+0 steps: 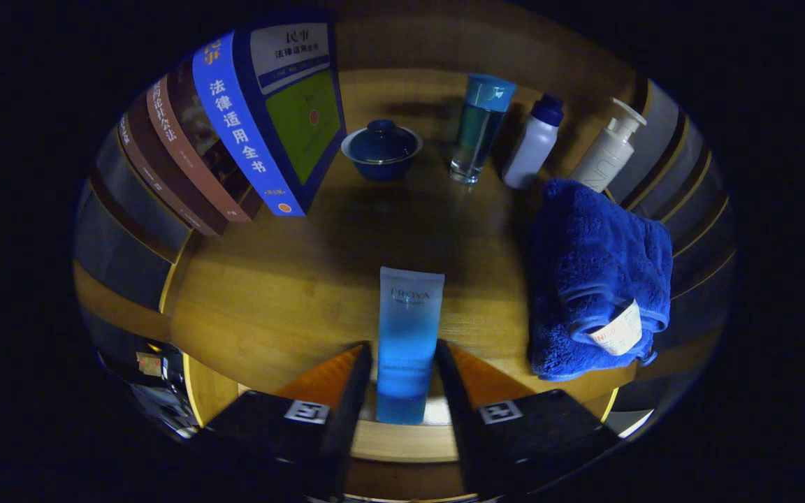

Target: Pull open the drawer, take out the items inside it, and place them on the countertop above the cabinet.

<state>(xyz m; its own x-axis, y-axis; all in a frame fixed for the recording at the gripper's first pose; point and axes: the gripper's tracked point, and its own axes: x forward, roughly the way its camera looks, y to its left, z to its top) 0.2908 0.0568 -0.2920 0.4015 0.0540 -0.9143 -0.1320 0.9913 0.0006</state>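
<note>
The countertop [284, 293] is a broad wooden surface and already carries a good deal. Largest on it is the row of books [235, 133], standing and leaning at the far left. At the right lies a folded blue towel [595, 272] with a paper label at its near corner. Along the back stand a pump bottle [608, 150], a small white bottle [534, 143] with a dark cap, a tall clear bottle [479, 126] of bluish liquid, and a lidded blue bowl [381, 148].

The task's thing in hand is the tube [408, 328], a soft blue cosmetic tube. It sits between the fingers, its crimped end pointing away over the wood and its lower end back between the fingertips. The gripper [402, 381] pinches it: both fingers press against its sides at the lower half.

It is probably light, and the plastic wall is smooth and yielding, so it could slide or bulge under a hard squeeze. The firmer part near the cap is likely the better place to hold; the flat crimped end would bend. Whether it rests on the wood or hangs just above it cannot be told. It should be no trouble to set down, well apart from the towel and the books.
</note>
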